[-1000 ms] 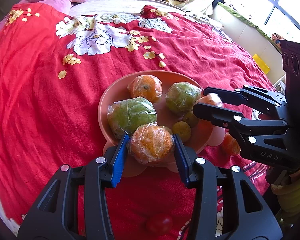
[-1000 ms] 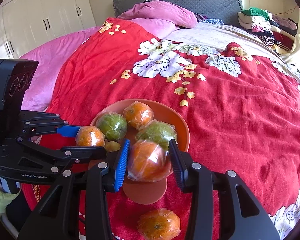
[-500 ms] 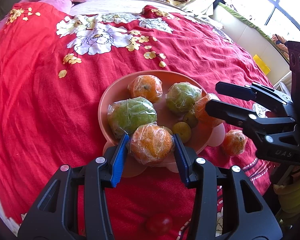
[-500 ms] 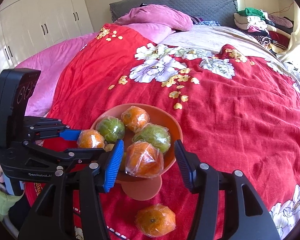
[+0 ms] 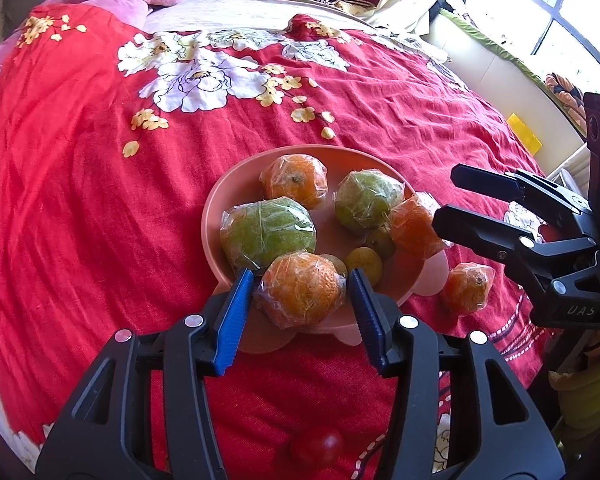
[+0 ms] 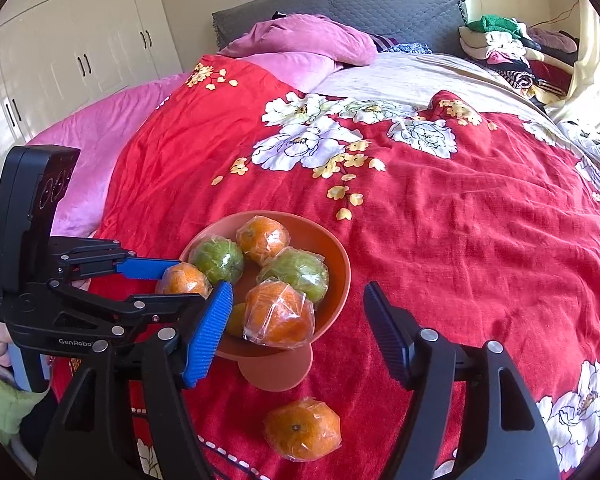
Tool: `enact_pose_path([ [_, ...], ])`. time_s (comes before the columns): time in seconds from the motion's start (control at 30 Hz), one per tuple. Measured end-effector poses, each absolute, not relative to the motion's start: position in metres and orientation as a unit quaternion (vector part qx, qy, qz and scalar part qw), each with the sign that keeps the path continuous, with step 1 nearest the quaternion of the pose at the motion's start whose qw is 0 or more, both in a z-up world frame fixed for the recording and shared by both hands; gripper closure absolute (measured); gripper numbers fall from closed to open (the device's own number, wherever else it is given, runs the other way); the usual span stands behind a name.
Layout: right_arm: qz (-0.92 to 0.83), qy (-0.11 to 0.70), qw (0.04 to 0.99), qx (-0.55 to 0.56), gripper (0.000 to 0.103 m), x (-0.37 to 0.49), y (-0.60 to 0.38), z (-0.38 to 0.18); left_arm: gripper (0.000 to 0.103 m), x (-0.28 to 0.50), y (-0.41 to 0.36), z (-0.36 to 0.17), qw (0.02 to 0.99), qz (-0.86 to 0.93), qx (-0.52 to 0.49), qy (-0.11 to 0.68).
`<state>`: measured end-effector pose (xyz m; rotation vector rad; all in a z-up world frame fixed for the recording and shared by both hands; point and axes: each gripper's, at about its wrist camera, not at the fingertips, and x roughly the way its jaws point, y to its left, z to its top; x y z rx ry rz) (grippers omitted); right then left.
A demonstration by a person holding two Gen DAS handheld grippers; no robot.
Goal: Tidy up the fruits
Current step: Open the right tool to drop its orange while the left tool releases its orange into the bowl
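Observation:
A salmon-pink bowl (image 5: pixel 236 176) (image 6: pixel 336 256) on a foot stands on the red bedspread, holding several plastic-wrapped oranges and green citrus fruits. My left gripper (image 5: pixel 302 286) (image 6: pixel 172 280) is shut on a wrapped orange (image 5: pixel 300 290) (image 6: pixel 184 280) at the bowl's near rim. My right gripper (image 6: pixel 298 336) (image 5: pixel 440 196) is open and empty, drawn back from a wrapped orange (image 6: pixel 278 312) (image 5: pixel 412 226) that rests on the bowl's rim. Another wrapped orange (image 6: pixel 302 428) (image 5: pixel 464 288) lies on the bedspread beside the bowl's foot.
A small red tomato (image 5: pixel 316 448) lies on the bedspread below my left gripper. Pink pillows (image 6: pixel 300 40) and a grey headboard (image 6: pixel 380 4) are at the far end. Piled clothes (image 6: pixel 512 48) sit at the far right. White wardrobes (image 6: pixel 60 40) stand to the left.
My right gripper has opened, let go of the wrapped orange on the bowl's rim and drawn back. My left gripper has stayed shut on its orange.

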<state>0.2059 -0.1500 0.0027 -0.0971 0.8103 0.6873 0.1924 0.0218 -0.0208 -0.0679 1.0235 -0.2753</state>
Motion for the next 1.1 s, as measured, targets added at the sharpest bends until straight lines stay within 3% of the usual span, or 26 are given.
enact_pose_path([
  [0.07, 0.327, 0.385, 0.862, -0.046, 0.032, 0.205, -0.151, 0.004, 0.055, 0.191, 0.024, -0.019, 0.864, -0.128, -0.034, 0.486],
  [0.3, 0.323, 0.38, 0.866, -0.041, 0.025, 0.202, -0.155, 0.009, 0.053, 0.188, 0.028, -0.012, 0.868, -0.121, -0.041, 0.48],
  [0.37, 0.323, 0.378, 0.867, -0.042, 0.023, 0.201, -0.156, 0.012, 0.041, 0.187, 0.028, -0.01, 0.87, -0.118, -0.042, 0.477],
  [0.93, 0.318, 0.359, 0.877, -0.043, 0.013, 0.19, -0.161, 0.027, 0.028, 0.177, 0.032, 0.009, 0.882, -0.101, -0.043, 0.459],
  [1.1, 0.317, 0.354, 0.879, -0.043, 0.011, 0.186, -0.163, 0.031, 0.018, 0.174, 0.033, 0.013, 0.884, -0.097, -0.044, 0.455],
])
